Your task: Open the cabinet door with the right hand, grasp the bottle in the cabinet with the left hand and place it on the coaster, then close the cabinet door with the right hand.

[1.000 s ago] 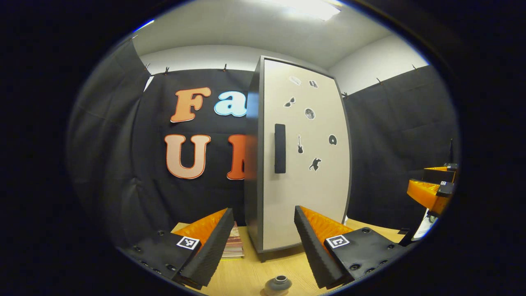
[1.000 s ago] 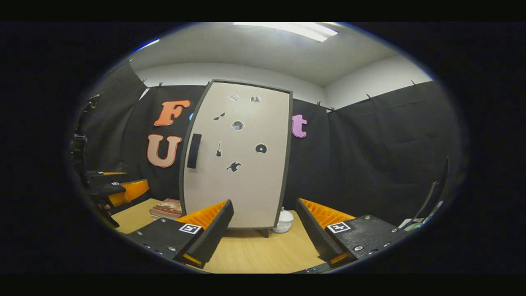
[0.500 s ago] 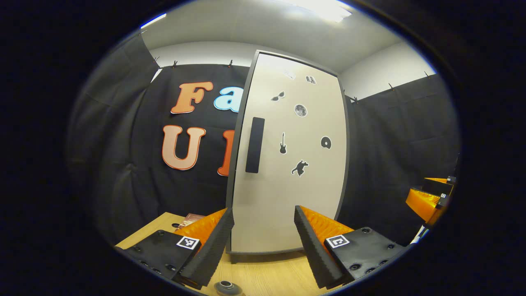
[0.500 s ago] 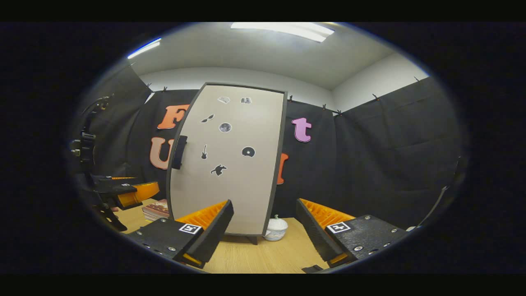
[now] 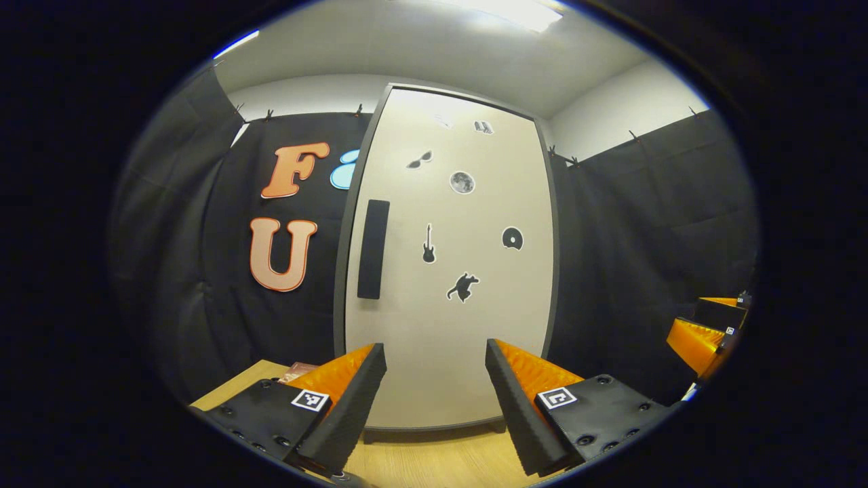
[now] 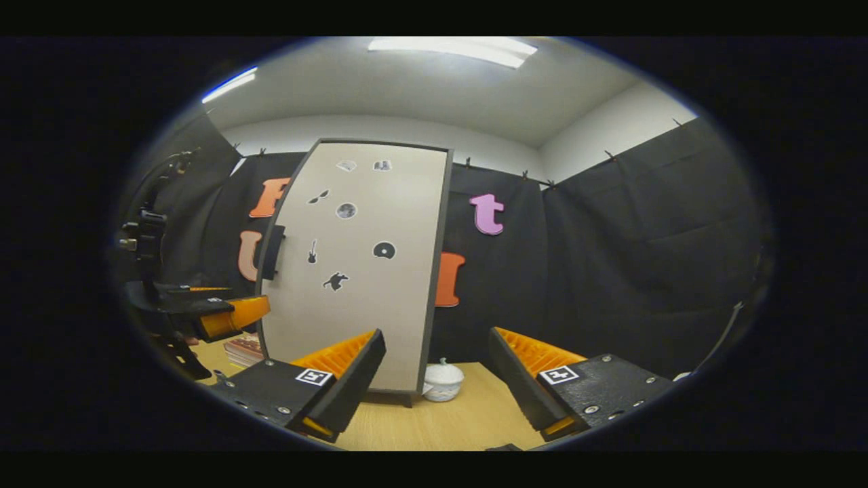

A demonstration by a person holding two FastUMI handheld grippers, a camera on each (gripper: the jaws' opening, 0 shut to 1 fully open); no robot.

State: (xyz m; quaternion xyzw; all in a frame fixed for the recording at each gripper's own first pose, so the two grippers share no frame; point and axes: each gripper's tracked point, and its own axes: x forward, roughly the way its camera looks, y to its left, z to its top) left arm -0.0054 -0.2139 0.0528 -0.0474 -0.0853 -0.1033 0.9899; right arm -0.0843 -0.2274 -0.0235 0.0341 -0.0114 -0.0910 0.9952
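Left gripper (image 5: pixel 434 400): black screwed mounts, square black-white markers, ribbed wedge fingers.

Books (image 6: pixel 244 350) half behind cabinet door (image 6: pixel 352 271) (spines unreadable)

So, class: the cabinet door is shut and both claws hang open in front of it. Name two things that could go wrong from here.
1. The handle sits at the door's left edge, while the right claw faces the door's right edge, so its reach could cross the left claw and clash.
2. A white pot stands on the table beside the cabinet's right side; a careless right claw might knock it.
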